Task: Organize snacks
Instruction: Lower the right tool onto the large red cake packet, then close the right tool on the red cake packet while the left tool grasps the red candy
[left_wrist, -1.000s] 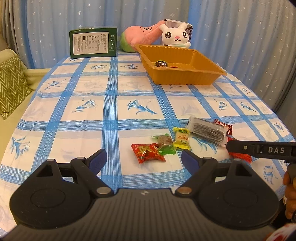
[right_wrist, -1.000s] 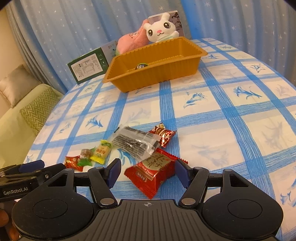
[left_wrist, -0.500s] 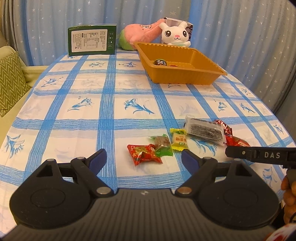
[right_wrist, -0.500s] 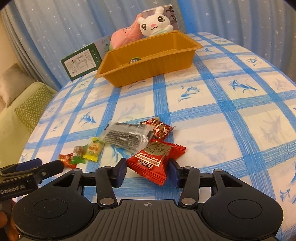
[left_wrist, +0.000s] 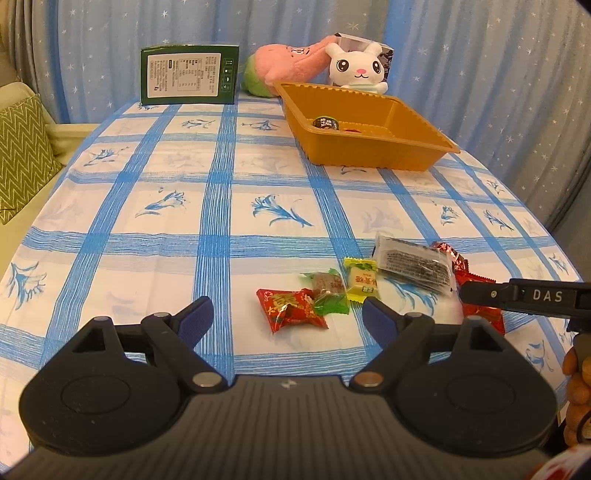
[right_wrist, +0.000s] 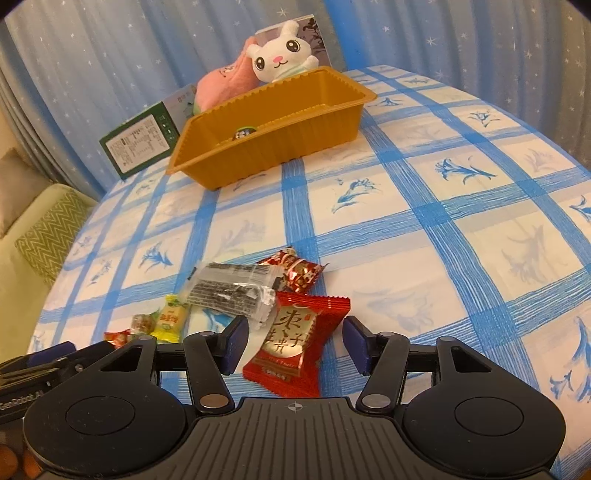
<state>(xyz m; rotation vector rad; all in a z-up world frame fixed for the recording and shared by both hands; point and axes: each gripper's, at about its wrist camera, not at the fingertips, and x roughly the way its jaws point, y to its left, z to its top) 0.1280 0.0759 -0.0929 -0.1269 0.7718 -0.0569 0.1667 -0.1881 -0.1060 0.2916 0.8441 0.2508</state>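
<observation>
Our right tool (right_wrist: 291, 345) is opening w/ the red packet (right_wrist: 295, 343) between its pads but not pressed; it lies on the tabletop (right_wrist: 424, 236). Left tool (left_wrist: 288, 319) is released, empty. Risk: pads catch the clear packet (right_wrist: 231, 291) overlapping it, or the foil slips before reaching the tray (right_wrist: 280, 125).

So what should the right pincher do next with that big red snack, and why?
Probably close on the red packet and carry it to the orange tray. The right gripper has its jaws on either side of the packet, opening at this moment, with gaps showing at both pads, so nothing is gripped. The tray holds only a couple of small items, so there is room.
</observation>
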